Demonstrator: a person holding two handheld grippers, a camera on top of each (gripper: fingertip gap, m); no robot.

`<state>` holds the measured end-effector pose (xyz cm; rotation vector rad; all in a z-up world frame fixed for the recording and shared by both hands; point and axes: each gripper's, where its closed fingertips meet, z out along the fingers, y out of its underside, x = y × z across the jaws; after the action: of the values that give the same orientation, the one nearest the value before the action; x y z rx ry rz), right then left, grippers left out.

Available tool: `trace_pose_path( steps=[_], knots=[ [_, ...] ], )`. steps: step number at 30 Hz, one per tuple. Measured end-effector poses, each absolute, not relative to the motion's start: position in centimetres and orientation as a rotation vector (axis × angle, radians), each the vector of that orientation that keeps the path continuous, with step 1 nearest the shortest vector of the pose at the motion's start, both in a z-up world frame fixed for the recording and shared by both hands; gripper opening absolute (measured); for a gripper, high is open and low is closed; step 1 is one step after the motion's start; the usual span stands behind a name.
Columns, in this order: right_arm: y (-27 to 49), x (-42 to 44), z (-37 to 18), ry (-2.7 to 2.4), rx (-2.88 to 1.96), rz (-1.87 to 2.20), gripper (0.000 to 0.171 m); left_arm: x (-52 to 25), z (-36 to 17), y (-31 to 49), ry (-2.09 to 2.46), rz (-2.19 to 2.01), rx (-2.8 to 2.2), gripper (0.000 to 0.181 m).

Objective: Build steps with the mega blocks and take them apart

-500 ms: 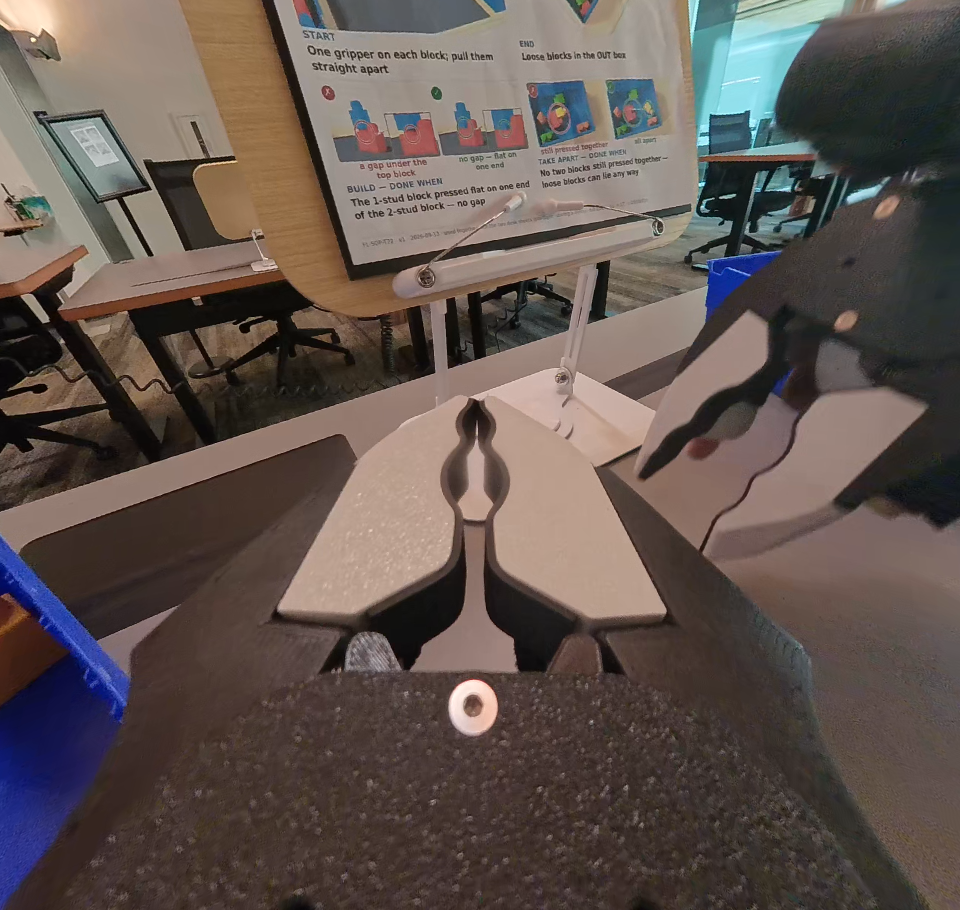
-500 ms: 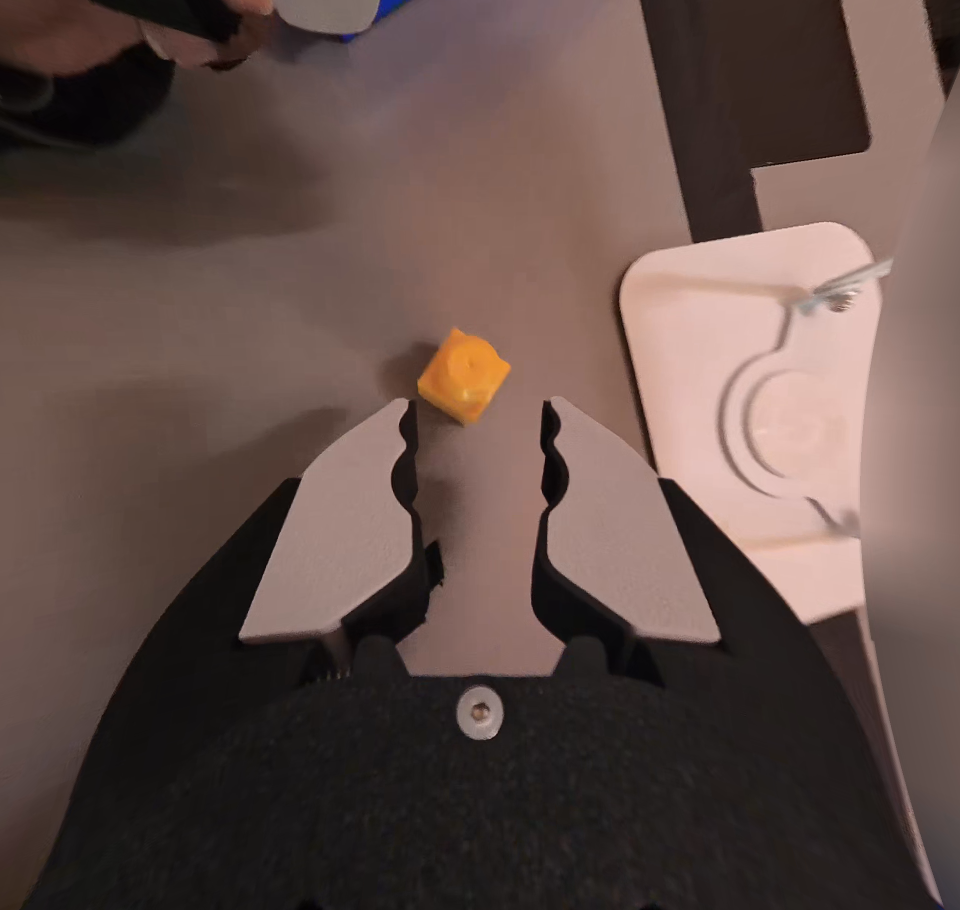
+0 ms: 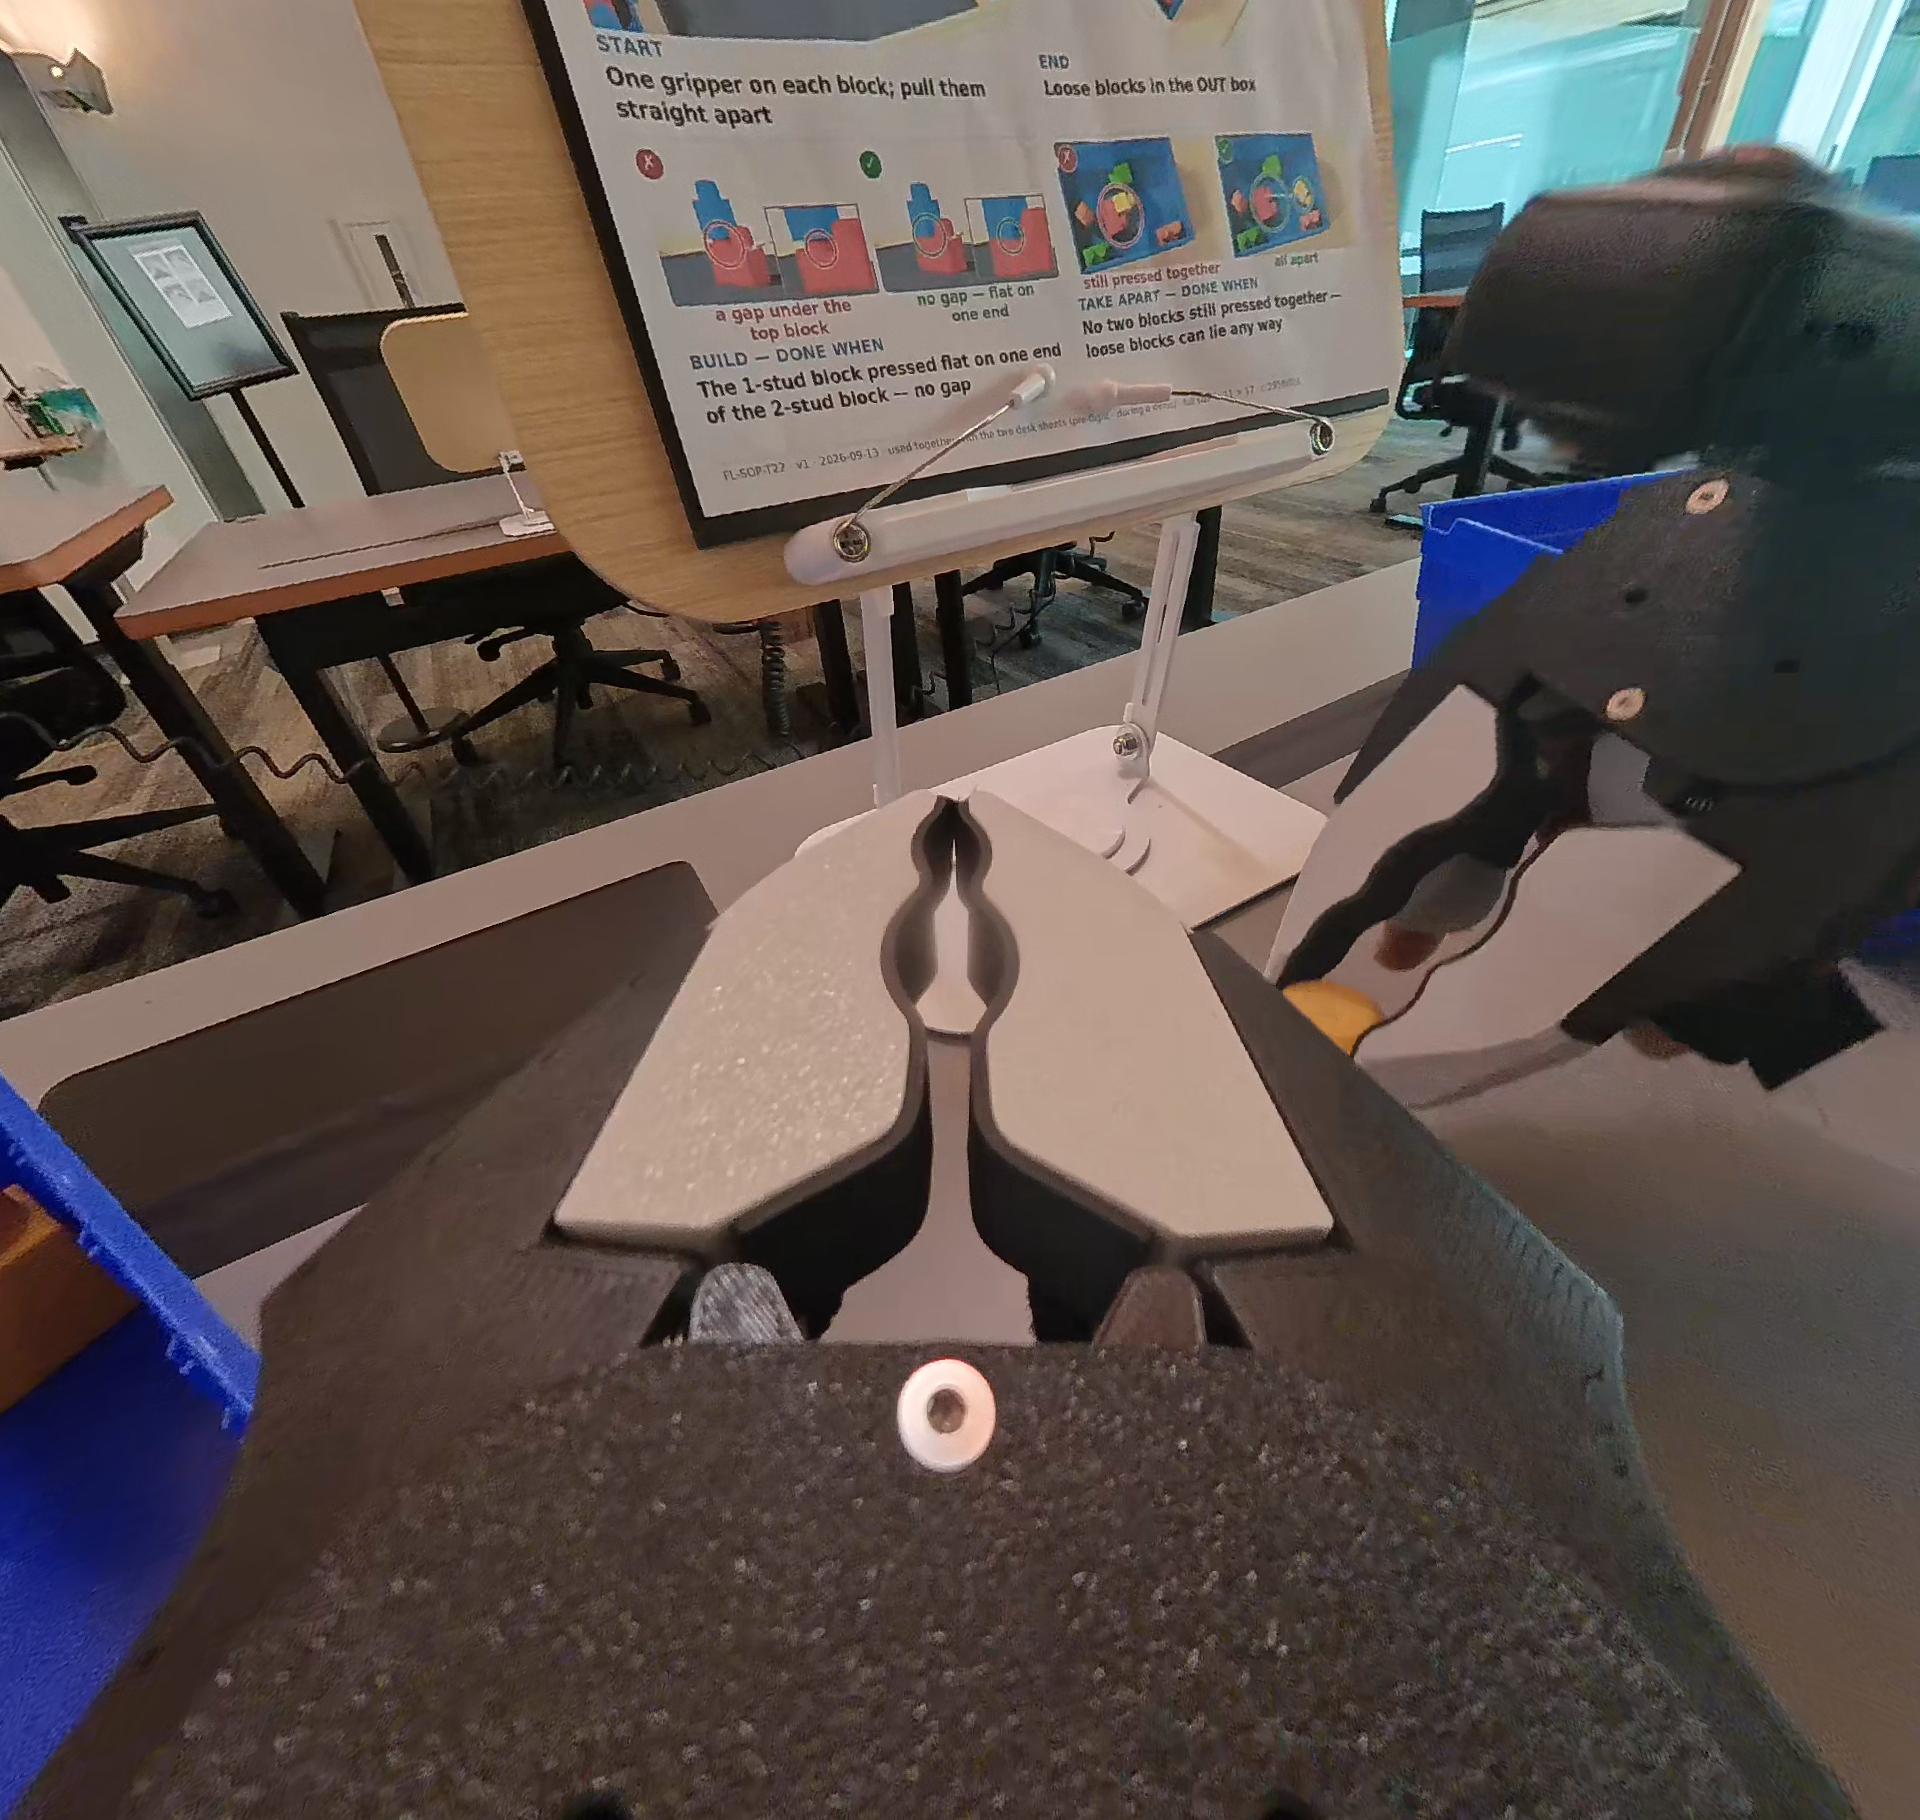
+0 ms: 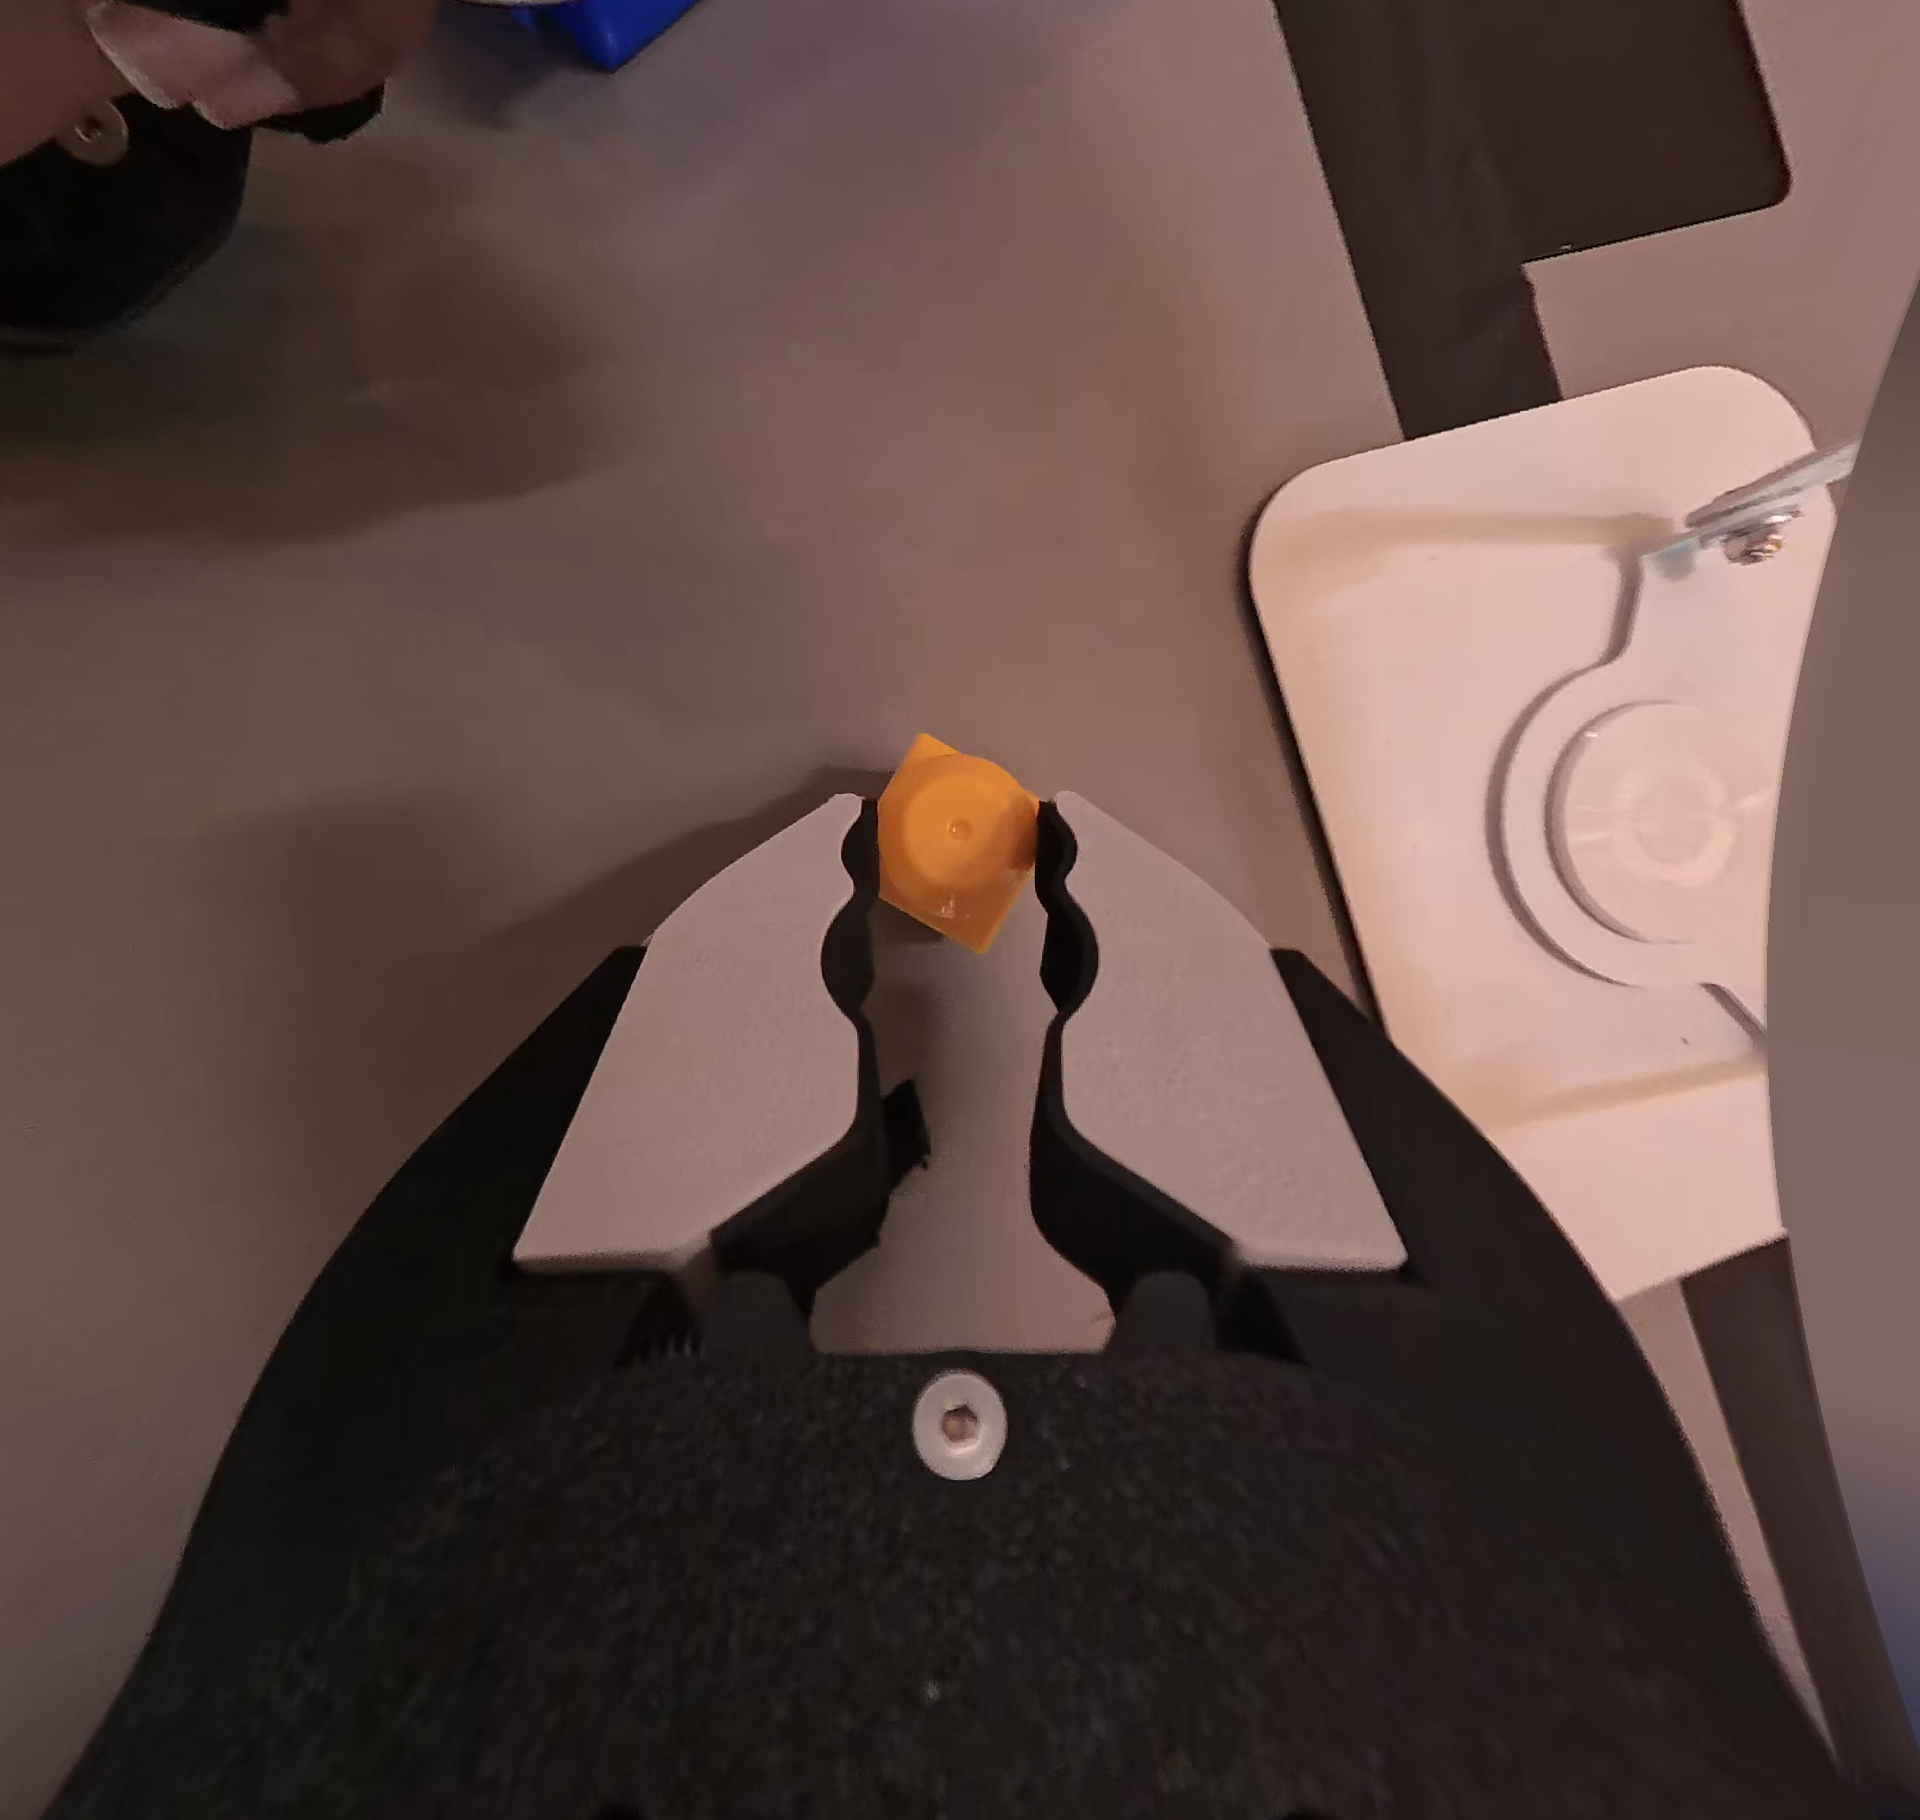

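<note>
A small orange one-stud block sits on the grey table, turned cornerwise, stud facing up. My right gripper has its two fingertips closed against the block's sides and holds it at table level. The left wrist view shows the same gripper at the right, tilted down, with a bit of the orange block at its tips. My left gripper is shut and empty, held above the table and pointing at the instruction board. No other blocks show.
An instruction board stands on a white stand base just right of the block. A blue bin is at my left, another blue bin behind the right gripper. A dark mat lies ahead left. One gripper's finger ends stand about 12 centimetres off the other's.
My right gripper has moved forward around the orange block and its fingers have closed from open onto it. The left gripper has stayed shut and hardly moved.
</note>
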<state>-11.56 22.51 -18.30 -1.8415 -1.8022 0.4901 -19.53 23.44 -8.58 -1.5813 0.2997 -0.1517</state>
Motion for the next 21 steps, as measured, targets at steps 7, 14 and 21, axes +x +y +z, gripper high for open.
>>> trace_pose_path(
  steps=[7,14,21],
  knots=[
    [24.7,-8.3,-11.5,-1.734,-1.799,0.459,0.029,-19.3,-8.8,23.5,0.31,-0.154,-1.586,0.0],
    [26.9,-1.1,-3.7,-1.769,-1.712,0.356,0.029,-18.9,-8.9,23.4,0.327,-0.163,-1.587,0.0],
    [27.7,7.9,-2.8,-1.841,-1.721,0.264,0.029,-18.8,-9.0,23.4,0.331,-0.164,-1.59,0.0]
  ],
)
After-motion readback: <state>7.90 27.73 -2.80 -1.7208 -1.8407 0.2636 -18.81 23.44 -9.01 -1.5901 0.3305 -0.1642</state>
